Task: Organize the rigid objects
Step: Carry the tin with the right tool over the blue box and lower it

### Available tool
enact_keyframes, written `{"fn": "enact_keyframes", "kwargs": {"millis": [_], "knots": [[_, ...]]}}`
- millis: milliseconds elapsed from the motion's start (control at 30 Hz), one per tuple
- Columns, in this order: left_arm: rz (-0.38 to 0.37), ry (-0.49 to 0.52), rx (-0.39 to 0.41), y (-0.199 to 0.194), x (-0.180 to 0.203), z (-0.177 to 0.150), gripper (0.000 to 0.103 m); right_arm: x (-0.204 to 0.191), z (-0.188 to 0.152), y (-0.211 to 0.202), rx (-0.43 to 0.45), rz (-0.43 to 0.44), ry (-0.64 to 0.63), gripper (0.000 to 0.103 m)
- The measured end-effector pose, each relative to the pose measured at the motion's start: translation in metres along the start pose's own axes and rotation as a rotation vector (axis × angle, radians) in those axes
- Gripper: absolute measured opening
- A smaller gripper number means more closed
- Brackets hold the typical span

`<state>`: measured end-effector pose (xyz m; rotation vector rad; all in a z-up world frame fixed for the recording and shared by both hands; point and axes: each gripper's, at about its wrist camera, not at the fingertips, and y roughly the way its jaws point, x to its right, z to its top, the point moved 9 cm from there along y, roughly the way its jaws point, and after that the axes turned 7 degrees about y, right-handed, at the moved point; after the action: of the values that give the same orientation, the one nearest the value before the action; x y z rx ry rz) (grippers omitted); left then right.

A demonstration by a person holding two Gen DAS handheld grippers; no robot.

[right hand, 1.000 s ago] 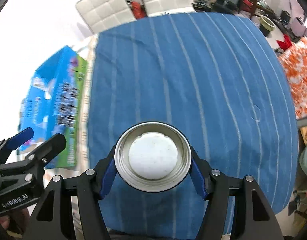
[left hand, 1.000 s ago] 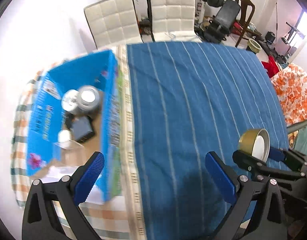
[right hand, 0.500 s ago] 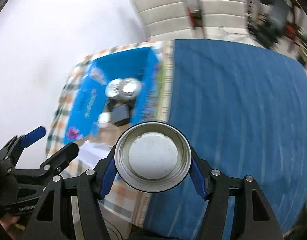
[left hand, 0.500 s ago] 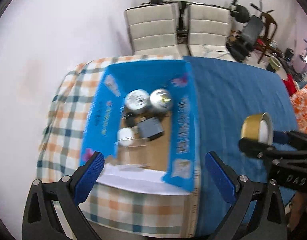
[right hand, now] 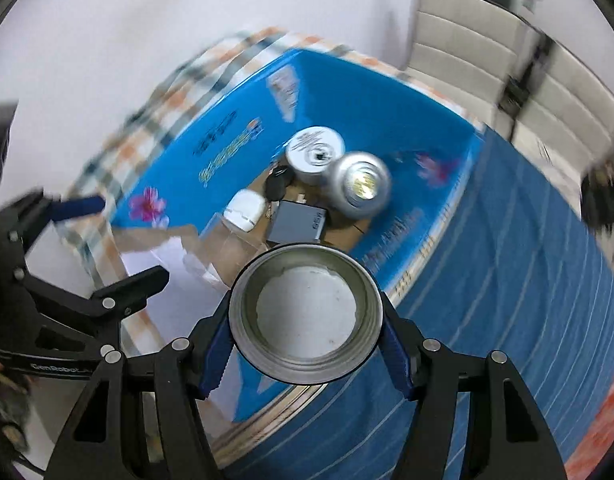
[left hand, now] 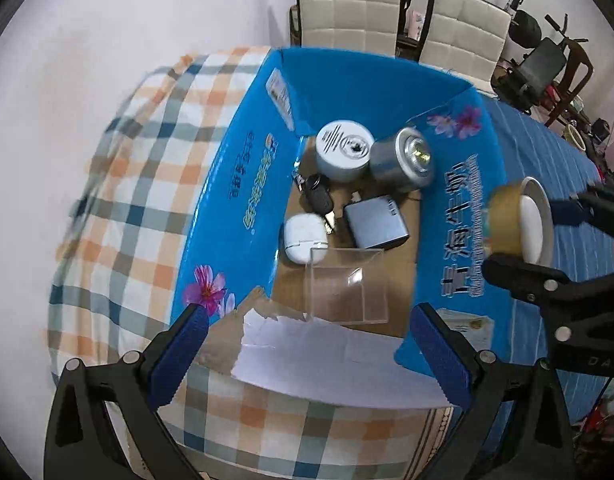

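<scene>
Tin: round gold-sided metal tin [right hand: 306, 313], clamped by right gripper [right hand: 307, 344] above near-right wall of blue cardboard box [left hand: 231, 184].
Box contents: white round tin [left hand: 342, 150], silver can [left hand: 403, 160], grey charger [left hand: 375, 221], car key [left hand: 318, 198], clear plastic stand [left hand: 347, 286].
Left gripper [left hand: 307, 350]: wide, empty.

White wall [left hand: 107, 20], two cream quilted chairs [left hand: 349, 8] — exercise gear [left hand: 543, 60] far right

blue box [left hand: 243, 184], checked cloth [left hand: 139, 184], gold tin [left hand: 507, 220]

Both wrist views look steeply down, sharing the blue box [left hand: 243, 184].
</scene>
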<state>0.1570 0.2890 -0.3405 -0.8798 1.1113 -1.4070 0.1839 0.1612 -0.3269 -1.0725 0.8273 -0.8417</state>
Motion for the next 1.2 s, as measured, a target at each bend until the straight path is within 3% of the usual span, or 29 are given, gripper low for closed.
{"fn": "enact_keyframes", "kwargs": {"millis": [233, 667, 933, 1200], "knots": [[-0.009, -0.052, -0.016, 0.023, -0.008, -0.006, 0.103, -0.018, 0.011, 0.044, -0.131, -0.041, -0.217, 0.067], [-0.081, -0.249, -0.089, 0.062, -0.017, -0.019, 0.103, -0.024, 0.015, 0.106, -0.384, -0.013, -0.433, 0.067], [-0.043, -0.226, -0.117, 0.072, -0.024, -0.016, 0.103, -0.020, -0.005, 0.137, -0.544, -0.025, -0.586, 0.067], [-0.022, -0.210, -0.130, 0.080, -0.029, -0.017, 0.103, -0.019, 0.002, 0.153, -0.581, 0.008, -0.588, 0.067]]}}
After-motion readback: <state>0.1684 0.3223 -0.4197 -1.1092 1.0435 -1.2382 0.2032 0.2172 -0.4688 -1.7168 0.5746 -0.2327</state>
